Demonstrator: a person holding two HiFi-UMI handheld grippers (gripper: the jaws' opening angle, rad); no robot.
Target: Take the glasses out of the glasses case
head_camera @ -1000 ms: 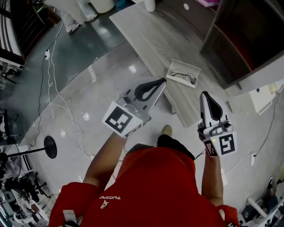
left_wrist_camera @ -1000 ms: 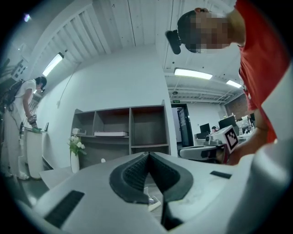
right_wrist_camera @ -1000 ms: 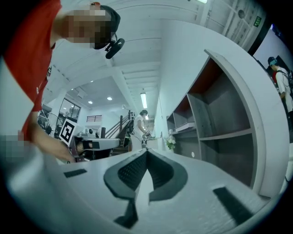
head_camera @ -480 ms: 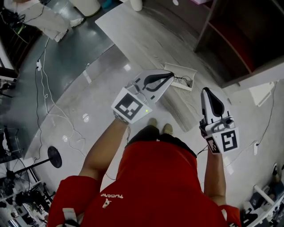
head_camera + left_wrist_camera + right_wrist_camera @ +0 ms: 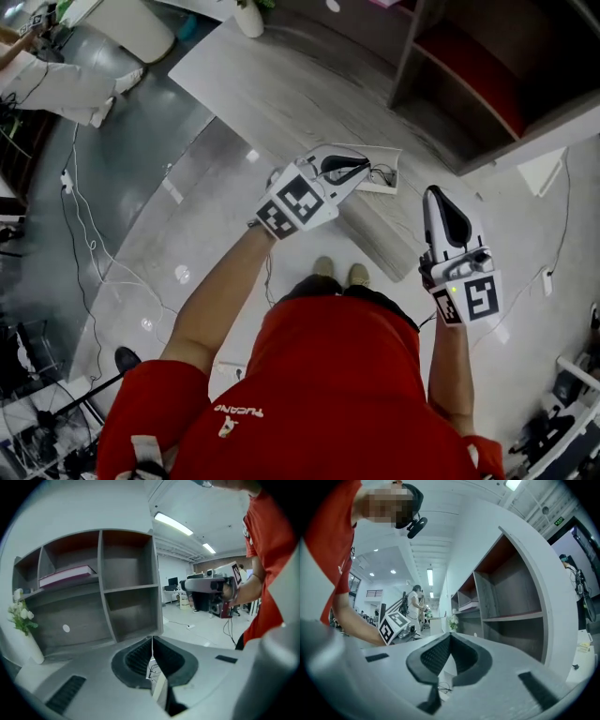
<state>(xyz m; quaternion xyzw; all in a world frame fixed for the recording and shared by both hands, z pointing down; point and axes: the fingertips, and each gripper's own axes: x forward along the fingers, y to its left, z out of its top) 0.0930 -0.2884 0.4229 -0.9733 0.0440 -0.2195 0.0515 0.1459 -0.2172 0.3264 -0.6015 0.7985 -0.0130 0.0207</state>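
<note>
An open white glasses case (image 5: pixel 384 161) lies near the front corner of the grey wooden table (image 5: pixel 281 89), with dark thin-framed glasses (image 5: pixel 379 175) inside. My left gripper (image 5: pixel 364 165) hangs just over the case's left end, tilted down, jaws shut on nothing. In the left gripper view the left gripper (image 5: pixel 152 640) has its pads together, and the case's white edge (image 5: pixel 160 690) and glasses wire (image 5: pixel 151 669) show below them. My right gripper (image 5: pixel 434 193) is held level to the right of the case, off the table's edge, also shut and empty. The right gripper (image 5: pixel 450 635) looks over the case (image 5: pixel 449 667).
A grey shelf unit (image 5: pixel 469 75) with a reddish interior stands at the table's far right, holding a book (image 5: pixel 65 575). A white vase of flowers (image 5: pixel 247 16) sits at the table's far edge. Cables (image 5: pixel 89 216) run over the shiny floor at left.
My left gripper has dropped and tipped downward, coming over the case's left end. The right gripper has shifted only slightly. Both stay shut.
</note>
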